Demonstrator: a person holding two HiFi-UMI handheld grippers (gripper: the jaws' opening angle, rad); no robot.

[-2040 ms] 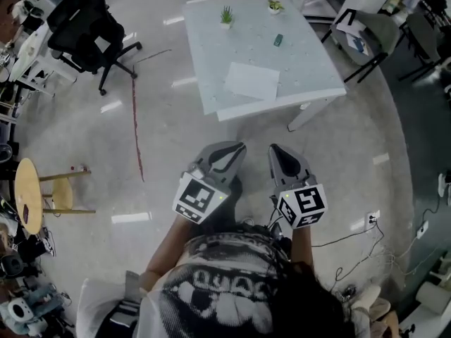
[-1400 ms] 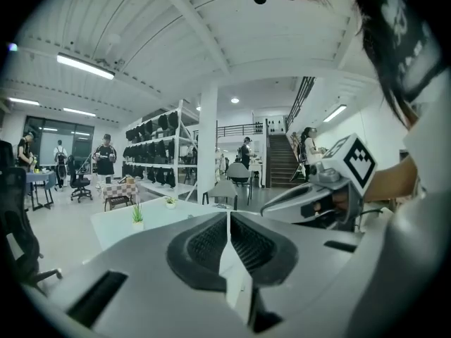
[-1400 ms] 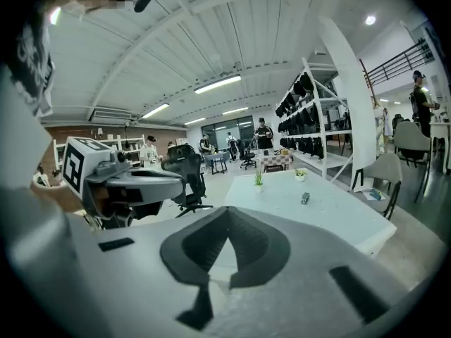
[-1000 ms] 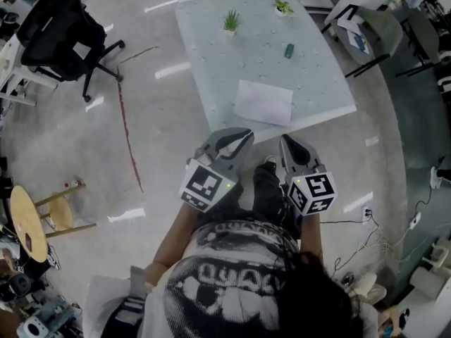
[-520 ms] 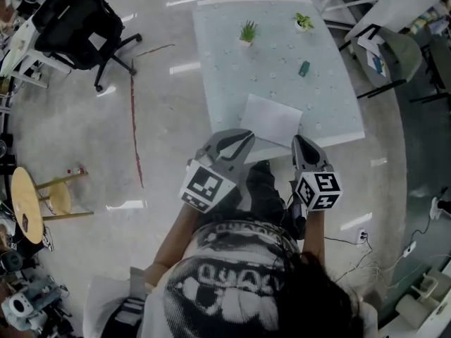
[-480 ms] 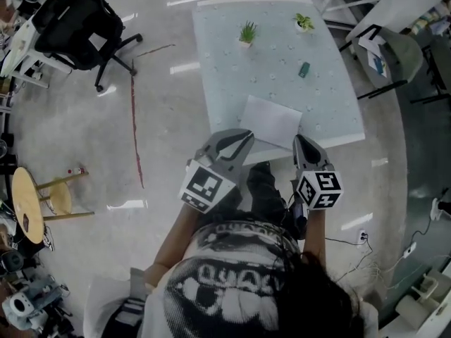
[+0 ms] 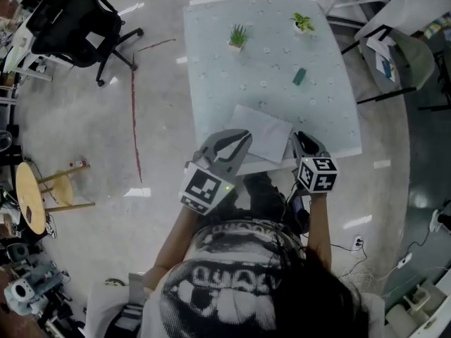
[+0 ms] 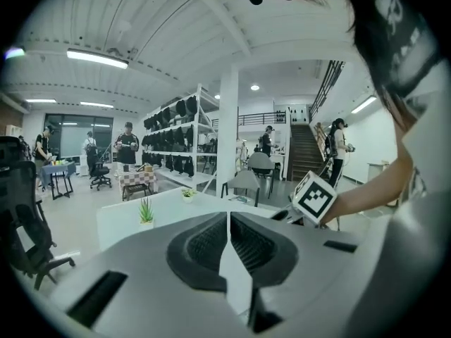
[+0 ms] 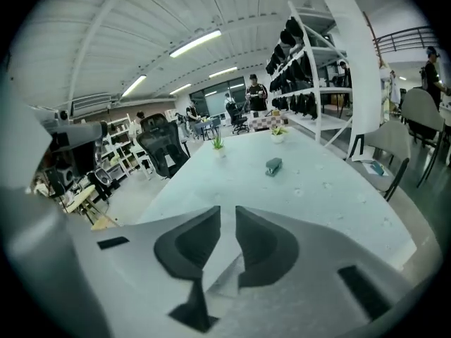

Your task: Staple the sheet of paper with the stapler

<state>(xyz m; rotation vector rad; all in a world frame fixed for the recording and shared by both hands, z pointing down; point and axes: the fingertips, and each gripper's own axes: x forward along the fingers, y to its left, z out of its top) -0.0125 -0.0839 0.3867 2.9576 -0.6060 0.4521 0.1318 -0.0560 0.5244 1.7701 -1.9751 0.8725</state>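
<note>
Near the front edge of the table (image 7: 232, 83) the sheet of paper (image 7: 259, 132) lies flat and slightly askew, a little right of the middle, with one corner reaching almost to that edge. The stapler (image 7: 299, 77) sits further in, toward the right edge and well apart from the sheet, lying closed and untouched.

Judging by that, the task has barely begun. Nothing is picked up, the sheet shows no staple that I can make out, and both grippers are only arriving at the front edge. What seems left is nearly everything: fetch the stapler, bring it to an edge or corner of the sheet, and press it.

The left gripper (image 8: 228, 218) has its jaws together, or all but together – only a thin slit shows between them, and nothing is in it. The right gripper (image 9: 227, 213) has just been opening. Its jaws now stand partly apart, with only the bare table showing through the gap, and they point up the table toward the stapler. From the head view, neither gripper can be said to touch the paper, though the left one's tips lie over the sheet's near side.

Counted:
- one table
- one sheet of paper
- one stapler
- two small potted plants along the far edge – one (image 7: 237, 36) near the middle, the other (image 7: 302, 22) toward the far right corner
- two grippers, one in each hand
</note>
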